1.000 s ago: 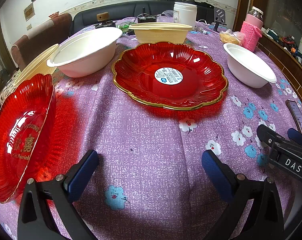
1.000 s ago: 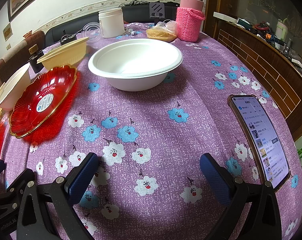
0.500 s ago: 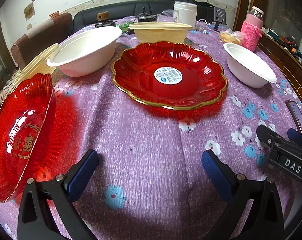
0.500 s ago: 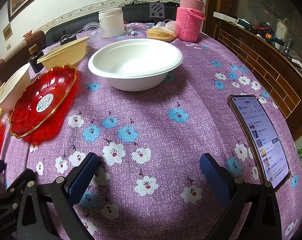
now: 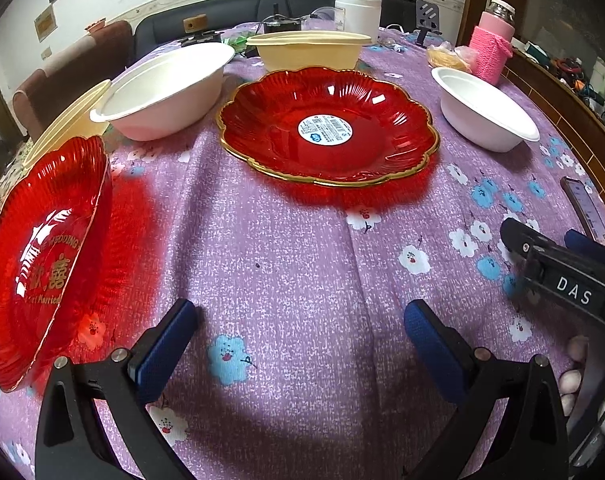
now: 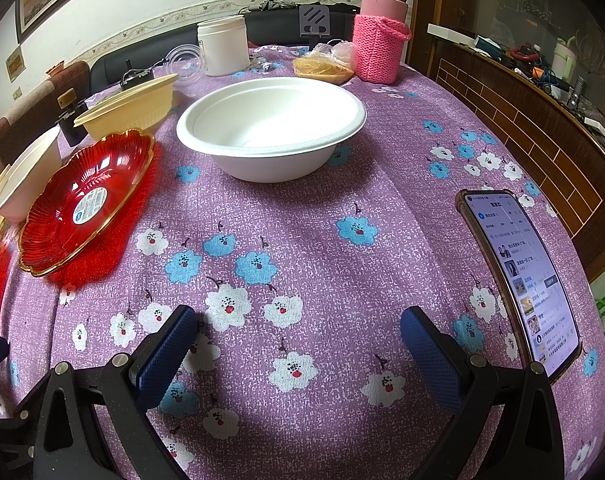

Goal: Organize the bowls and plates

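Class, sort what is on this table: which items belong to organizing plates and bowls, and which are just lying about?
Job: gold-rimmed red glass plate, red wedding plate, white foam bowls, yellow plastic bowl.
Lying about: smartphone, pink knitted bottle sleeve, white plastic jar.

The red plate [image 5: 328,126] looks like glossy translucent plastic with a ribbed surface and a gold-toned rim (a paper sticker sits at its centre). The white bowl [image 6: 271,128] is matt and smooth, like moulded pulp. The tablecloth [image 6: 310,240] is woven, coarse-looking cloth.
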Demonstrator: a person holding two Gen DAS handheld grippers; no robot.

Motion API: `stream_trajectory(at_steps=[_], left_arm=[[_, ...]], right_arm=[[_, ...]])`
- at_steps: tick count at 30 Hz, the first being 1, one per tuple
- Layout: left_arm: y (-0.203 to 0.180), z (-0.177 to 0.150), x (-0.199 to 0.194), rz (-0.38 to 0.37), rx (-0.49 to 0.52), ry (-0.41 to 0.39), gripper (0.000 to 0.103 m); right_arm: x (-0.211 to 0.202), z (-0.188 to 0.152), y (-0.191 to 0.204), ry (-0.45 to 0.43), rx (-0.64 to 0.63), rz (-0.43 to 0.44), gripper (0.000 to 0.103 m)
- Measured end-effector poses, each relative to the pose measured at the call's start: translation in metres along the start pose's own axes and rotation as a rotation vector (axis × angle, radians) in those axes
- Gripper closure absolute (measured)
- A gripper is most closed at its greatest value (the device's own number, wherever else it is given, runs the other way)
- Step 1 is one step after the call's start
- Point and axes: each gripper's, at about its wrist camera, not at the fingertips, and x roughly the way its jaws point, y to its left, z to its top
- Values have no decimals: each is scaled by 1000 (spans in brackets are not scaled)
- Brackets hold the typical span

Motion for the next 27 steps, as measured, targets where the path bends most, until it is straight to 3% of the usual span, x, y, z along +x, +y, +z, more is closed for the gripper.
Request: stream_trajectory(at_steps=[5, 9, 16, 17, 18, 21, 24, 27], left_arm=[[-5, -4, -4, -23, 32, 25, 0], [-2, -16, -29, -152, 14, 33, 0], [24, -44, -123, -290, 68, -142, 0], [33, -47, -139, -295, 71, -175, 0], [45, -49, -156, -293, 71, -216, 0], [90, -55, -212, -223, 60, -377, 0], [143, -57, -270, -100, 4, -534, 0], [186, -51, -315, 33, -67, -634, 0]], right_arm=[[1, 1, 0, 10, 5, 0, 1], [-3, 0, 1, 38, -3, 10, 1], [-11, -12, 5, 47, -71, 54, 1], [-15, -14, 6, 49, -74, 62, 7], [-20, -17, 9, 44, -75, 77, 13], [-54, -23, 19, -27, -70, 163, 15], [-92, -18, 37, -125, -116, 232, 17], [-139, -6, 63, -276, -165, 306, 17]])
